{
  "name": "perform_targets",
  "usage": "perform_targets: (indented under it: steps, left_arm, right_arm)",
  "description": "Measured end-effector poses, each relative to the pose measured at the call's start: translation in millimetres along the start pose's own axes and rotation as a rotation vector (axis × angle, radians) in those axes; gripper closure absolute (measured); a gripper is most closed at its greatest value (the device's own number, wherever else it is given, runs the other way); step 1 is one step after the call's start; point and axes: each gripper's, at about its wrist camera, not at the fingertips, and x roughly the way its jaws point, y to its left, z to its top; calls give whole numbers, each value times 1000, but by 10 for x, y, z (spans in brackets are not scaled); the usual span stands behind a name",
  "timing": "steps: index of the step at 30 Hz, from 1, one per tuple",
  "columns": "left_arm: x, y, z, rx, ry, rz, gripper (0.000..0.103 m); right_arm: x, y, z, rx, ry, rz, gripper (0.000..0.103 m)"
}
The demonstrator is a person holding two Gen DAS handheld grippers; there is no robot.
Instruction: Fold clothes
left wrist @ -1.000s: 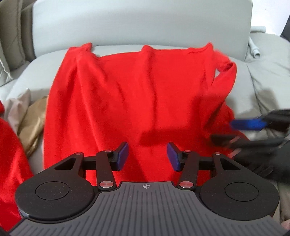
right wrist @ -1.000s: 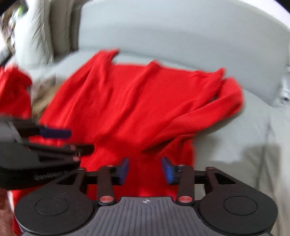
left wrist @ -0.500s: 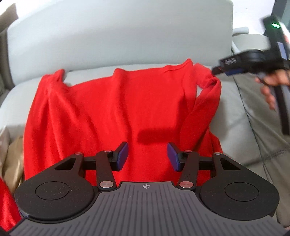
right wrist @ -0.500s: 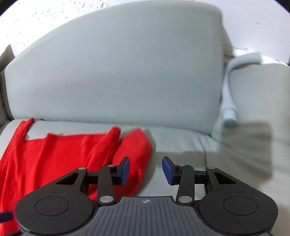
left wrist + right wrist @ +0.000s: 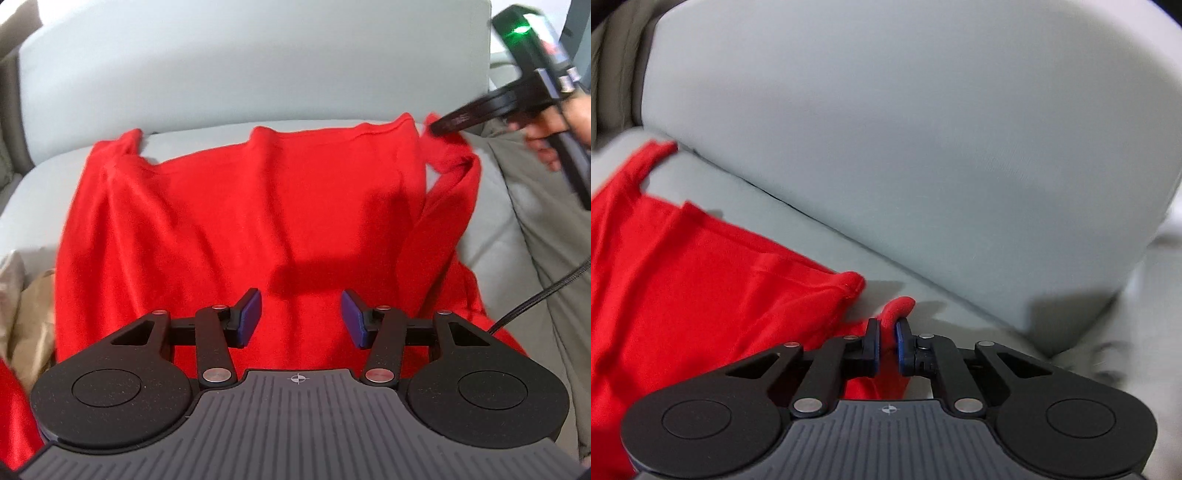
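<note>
A red long-sleeved top (image 5: 229, 221) lies spread on the grey sofa seat (image 5: 48, 177), its far edge near the backrest. Its right sleeve (image 5: 448, 206) is folded back along the right side. My left gripper (image 5: 301, 319) is open and empty, hovering over the near part of the top. My right gripper (image 5: 887, 345) is shut on the red sleeve end (image 5: 899, 308) at the top's far right corner. It also shows in the left wrist view (image 5: 439, 127), pinching that corner.
The sofa backrest (image 5: 905, 129) rises just behind the top. A beige garment (image 5: 26, 306) and another red cloth (image 5: 14, 410) lie at the left. A grey-green cushion (image 5: 546, 221) lies at the right. A black cable (image 5: 535, 299) runs across it.
My right gripper has gone from the near right to the top's far right corner and shut on the sleeve end. My left gripper stayed open over the near part.
</note>
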Motion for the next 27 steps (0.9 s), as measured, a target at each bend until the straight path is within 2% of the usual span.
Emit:
perform_targets:
  steps: [3,5,6,8,9,11,13,17,22,27]
  left_arm:
    - [-215,6,-38,9,-23,-2,49]
    - [-453,-29,-85,26,-51,-18,49]
    - [-559,-62,-105,38,-62,-30,49]
    - [-766,-140,-160,69,-86,-60,49]
    - [-859,-176,-189,84,-97,-76,49]
    - [-1102,-311,-295,129,-124,-128,49]
    - [-1289,-462,-414,169,-138,-188,49]
    - [-1541,-841,-660,271,-147,-283,49]
    - [-1603,-1197,-875,341,-122,-324,49]
    - [-1483,-1513,-952,411,-80,-330,49]
  right_arm:
    - [-562,-183,31,81,-98,-88,95]
    - [-1204,-349,46,126,-189,-188,95]
    - [-1387,-397,52,134,-214,-221,95]
    - [-2194,-563,28,180,-314,-326,95]
    - [-2346,-574,19,187,-332,-346,95]
    - [-3036,-617,-49,195,-390,-429,95]
    - [-3487,-597,-140,163,-410,-519,95]
    - [-3976,-649,-422,151,-370,-629,95]
    - [-4059,-811,-839,232,-306,-689,95]
    - [-3793,-1153,-1244,300,-238,-629,94]
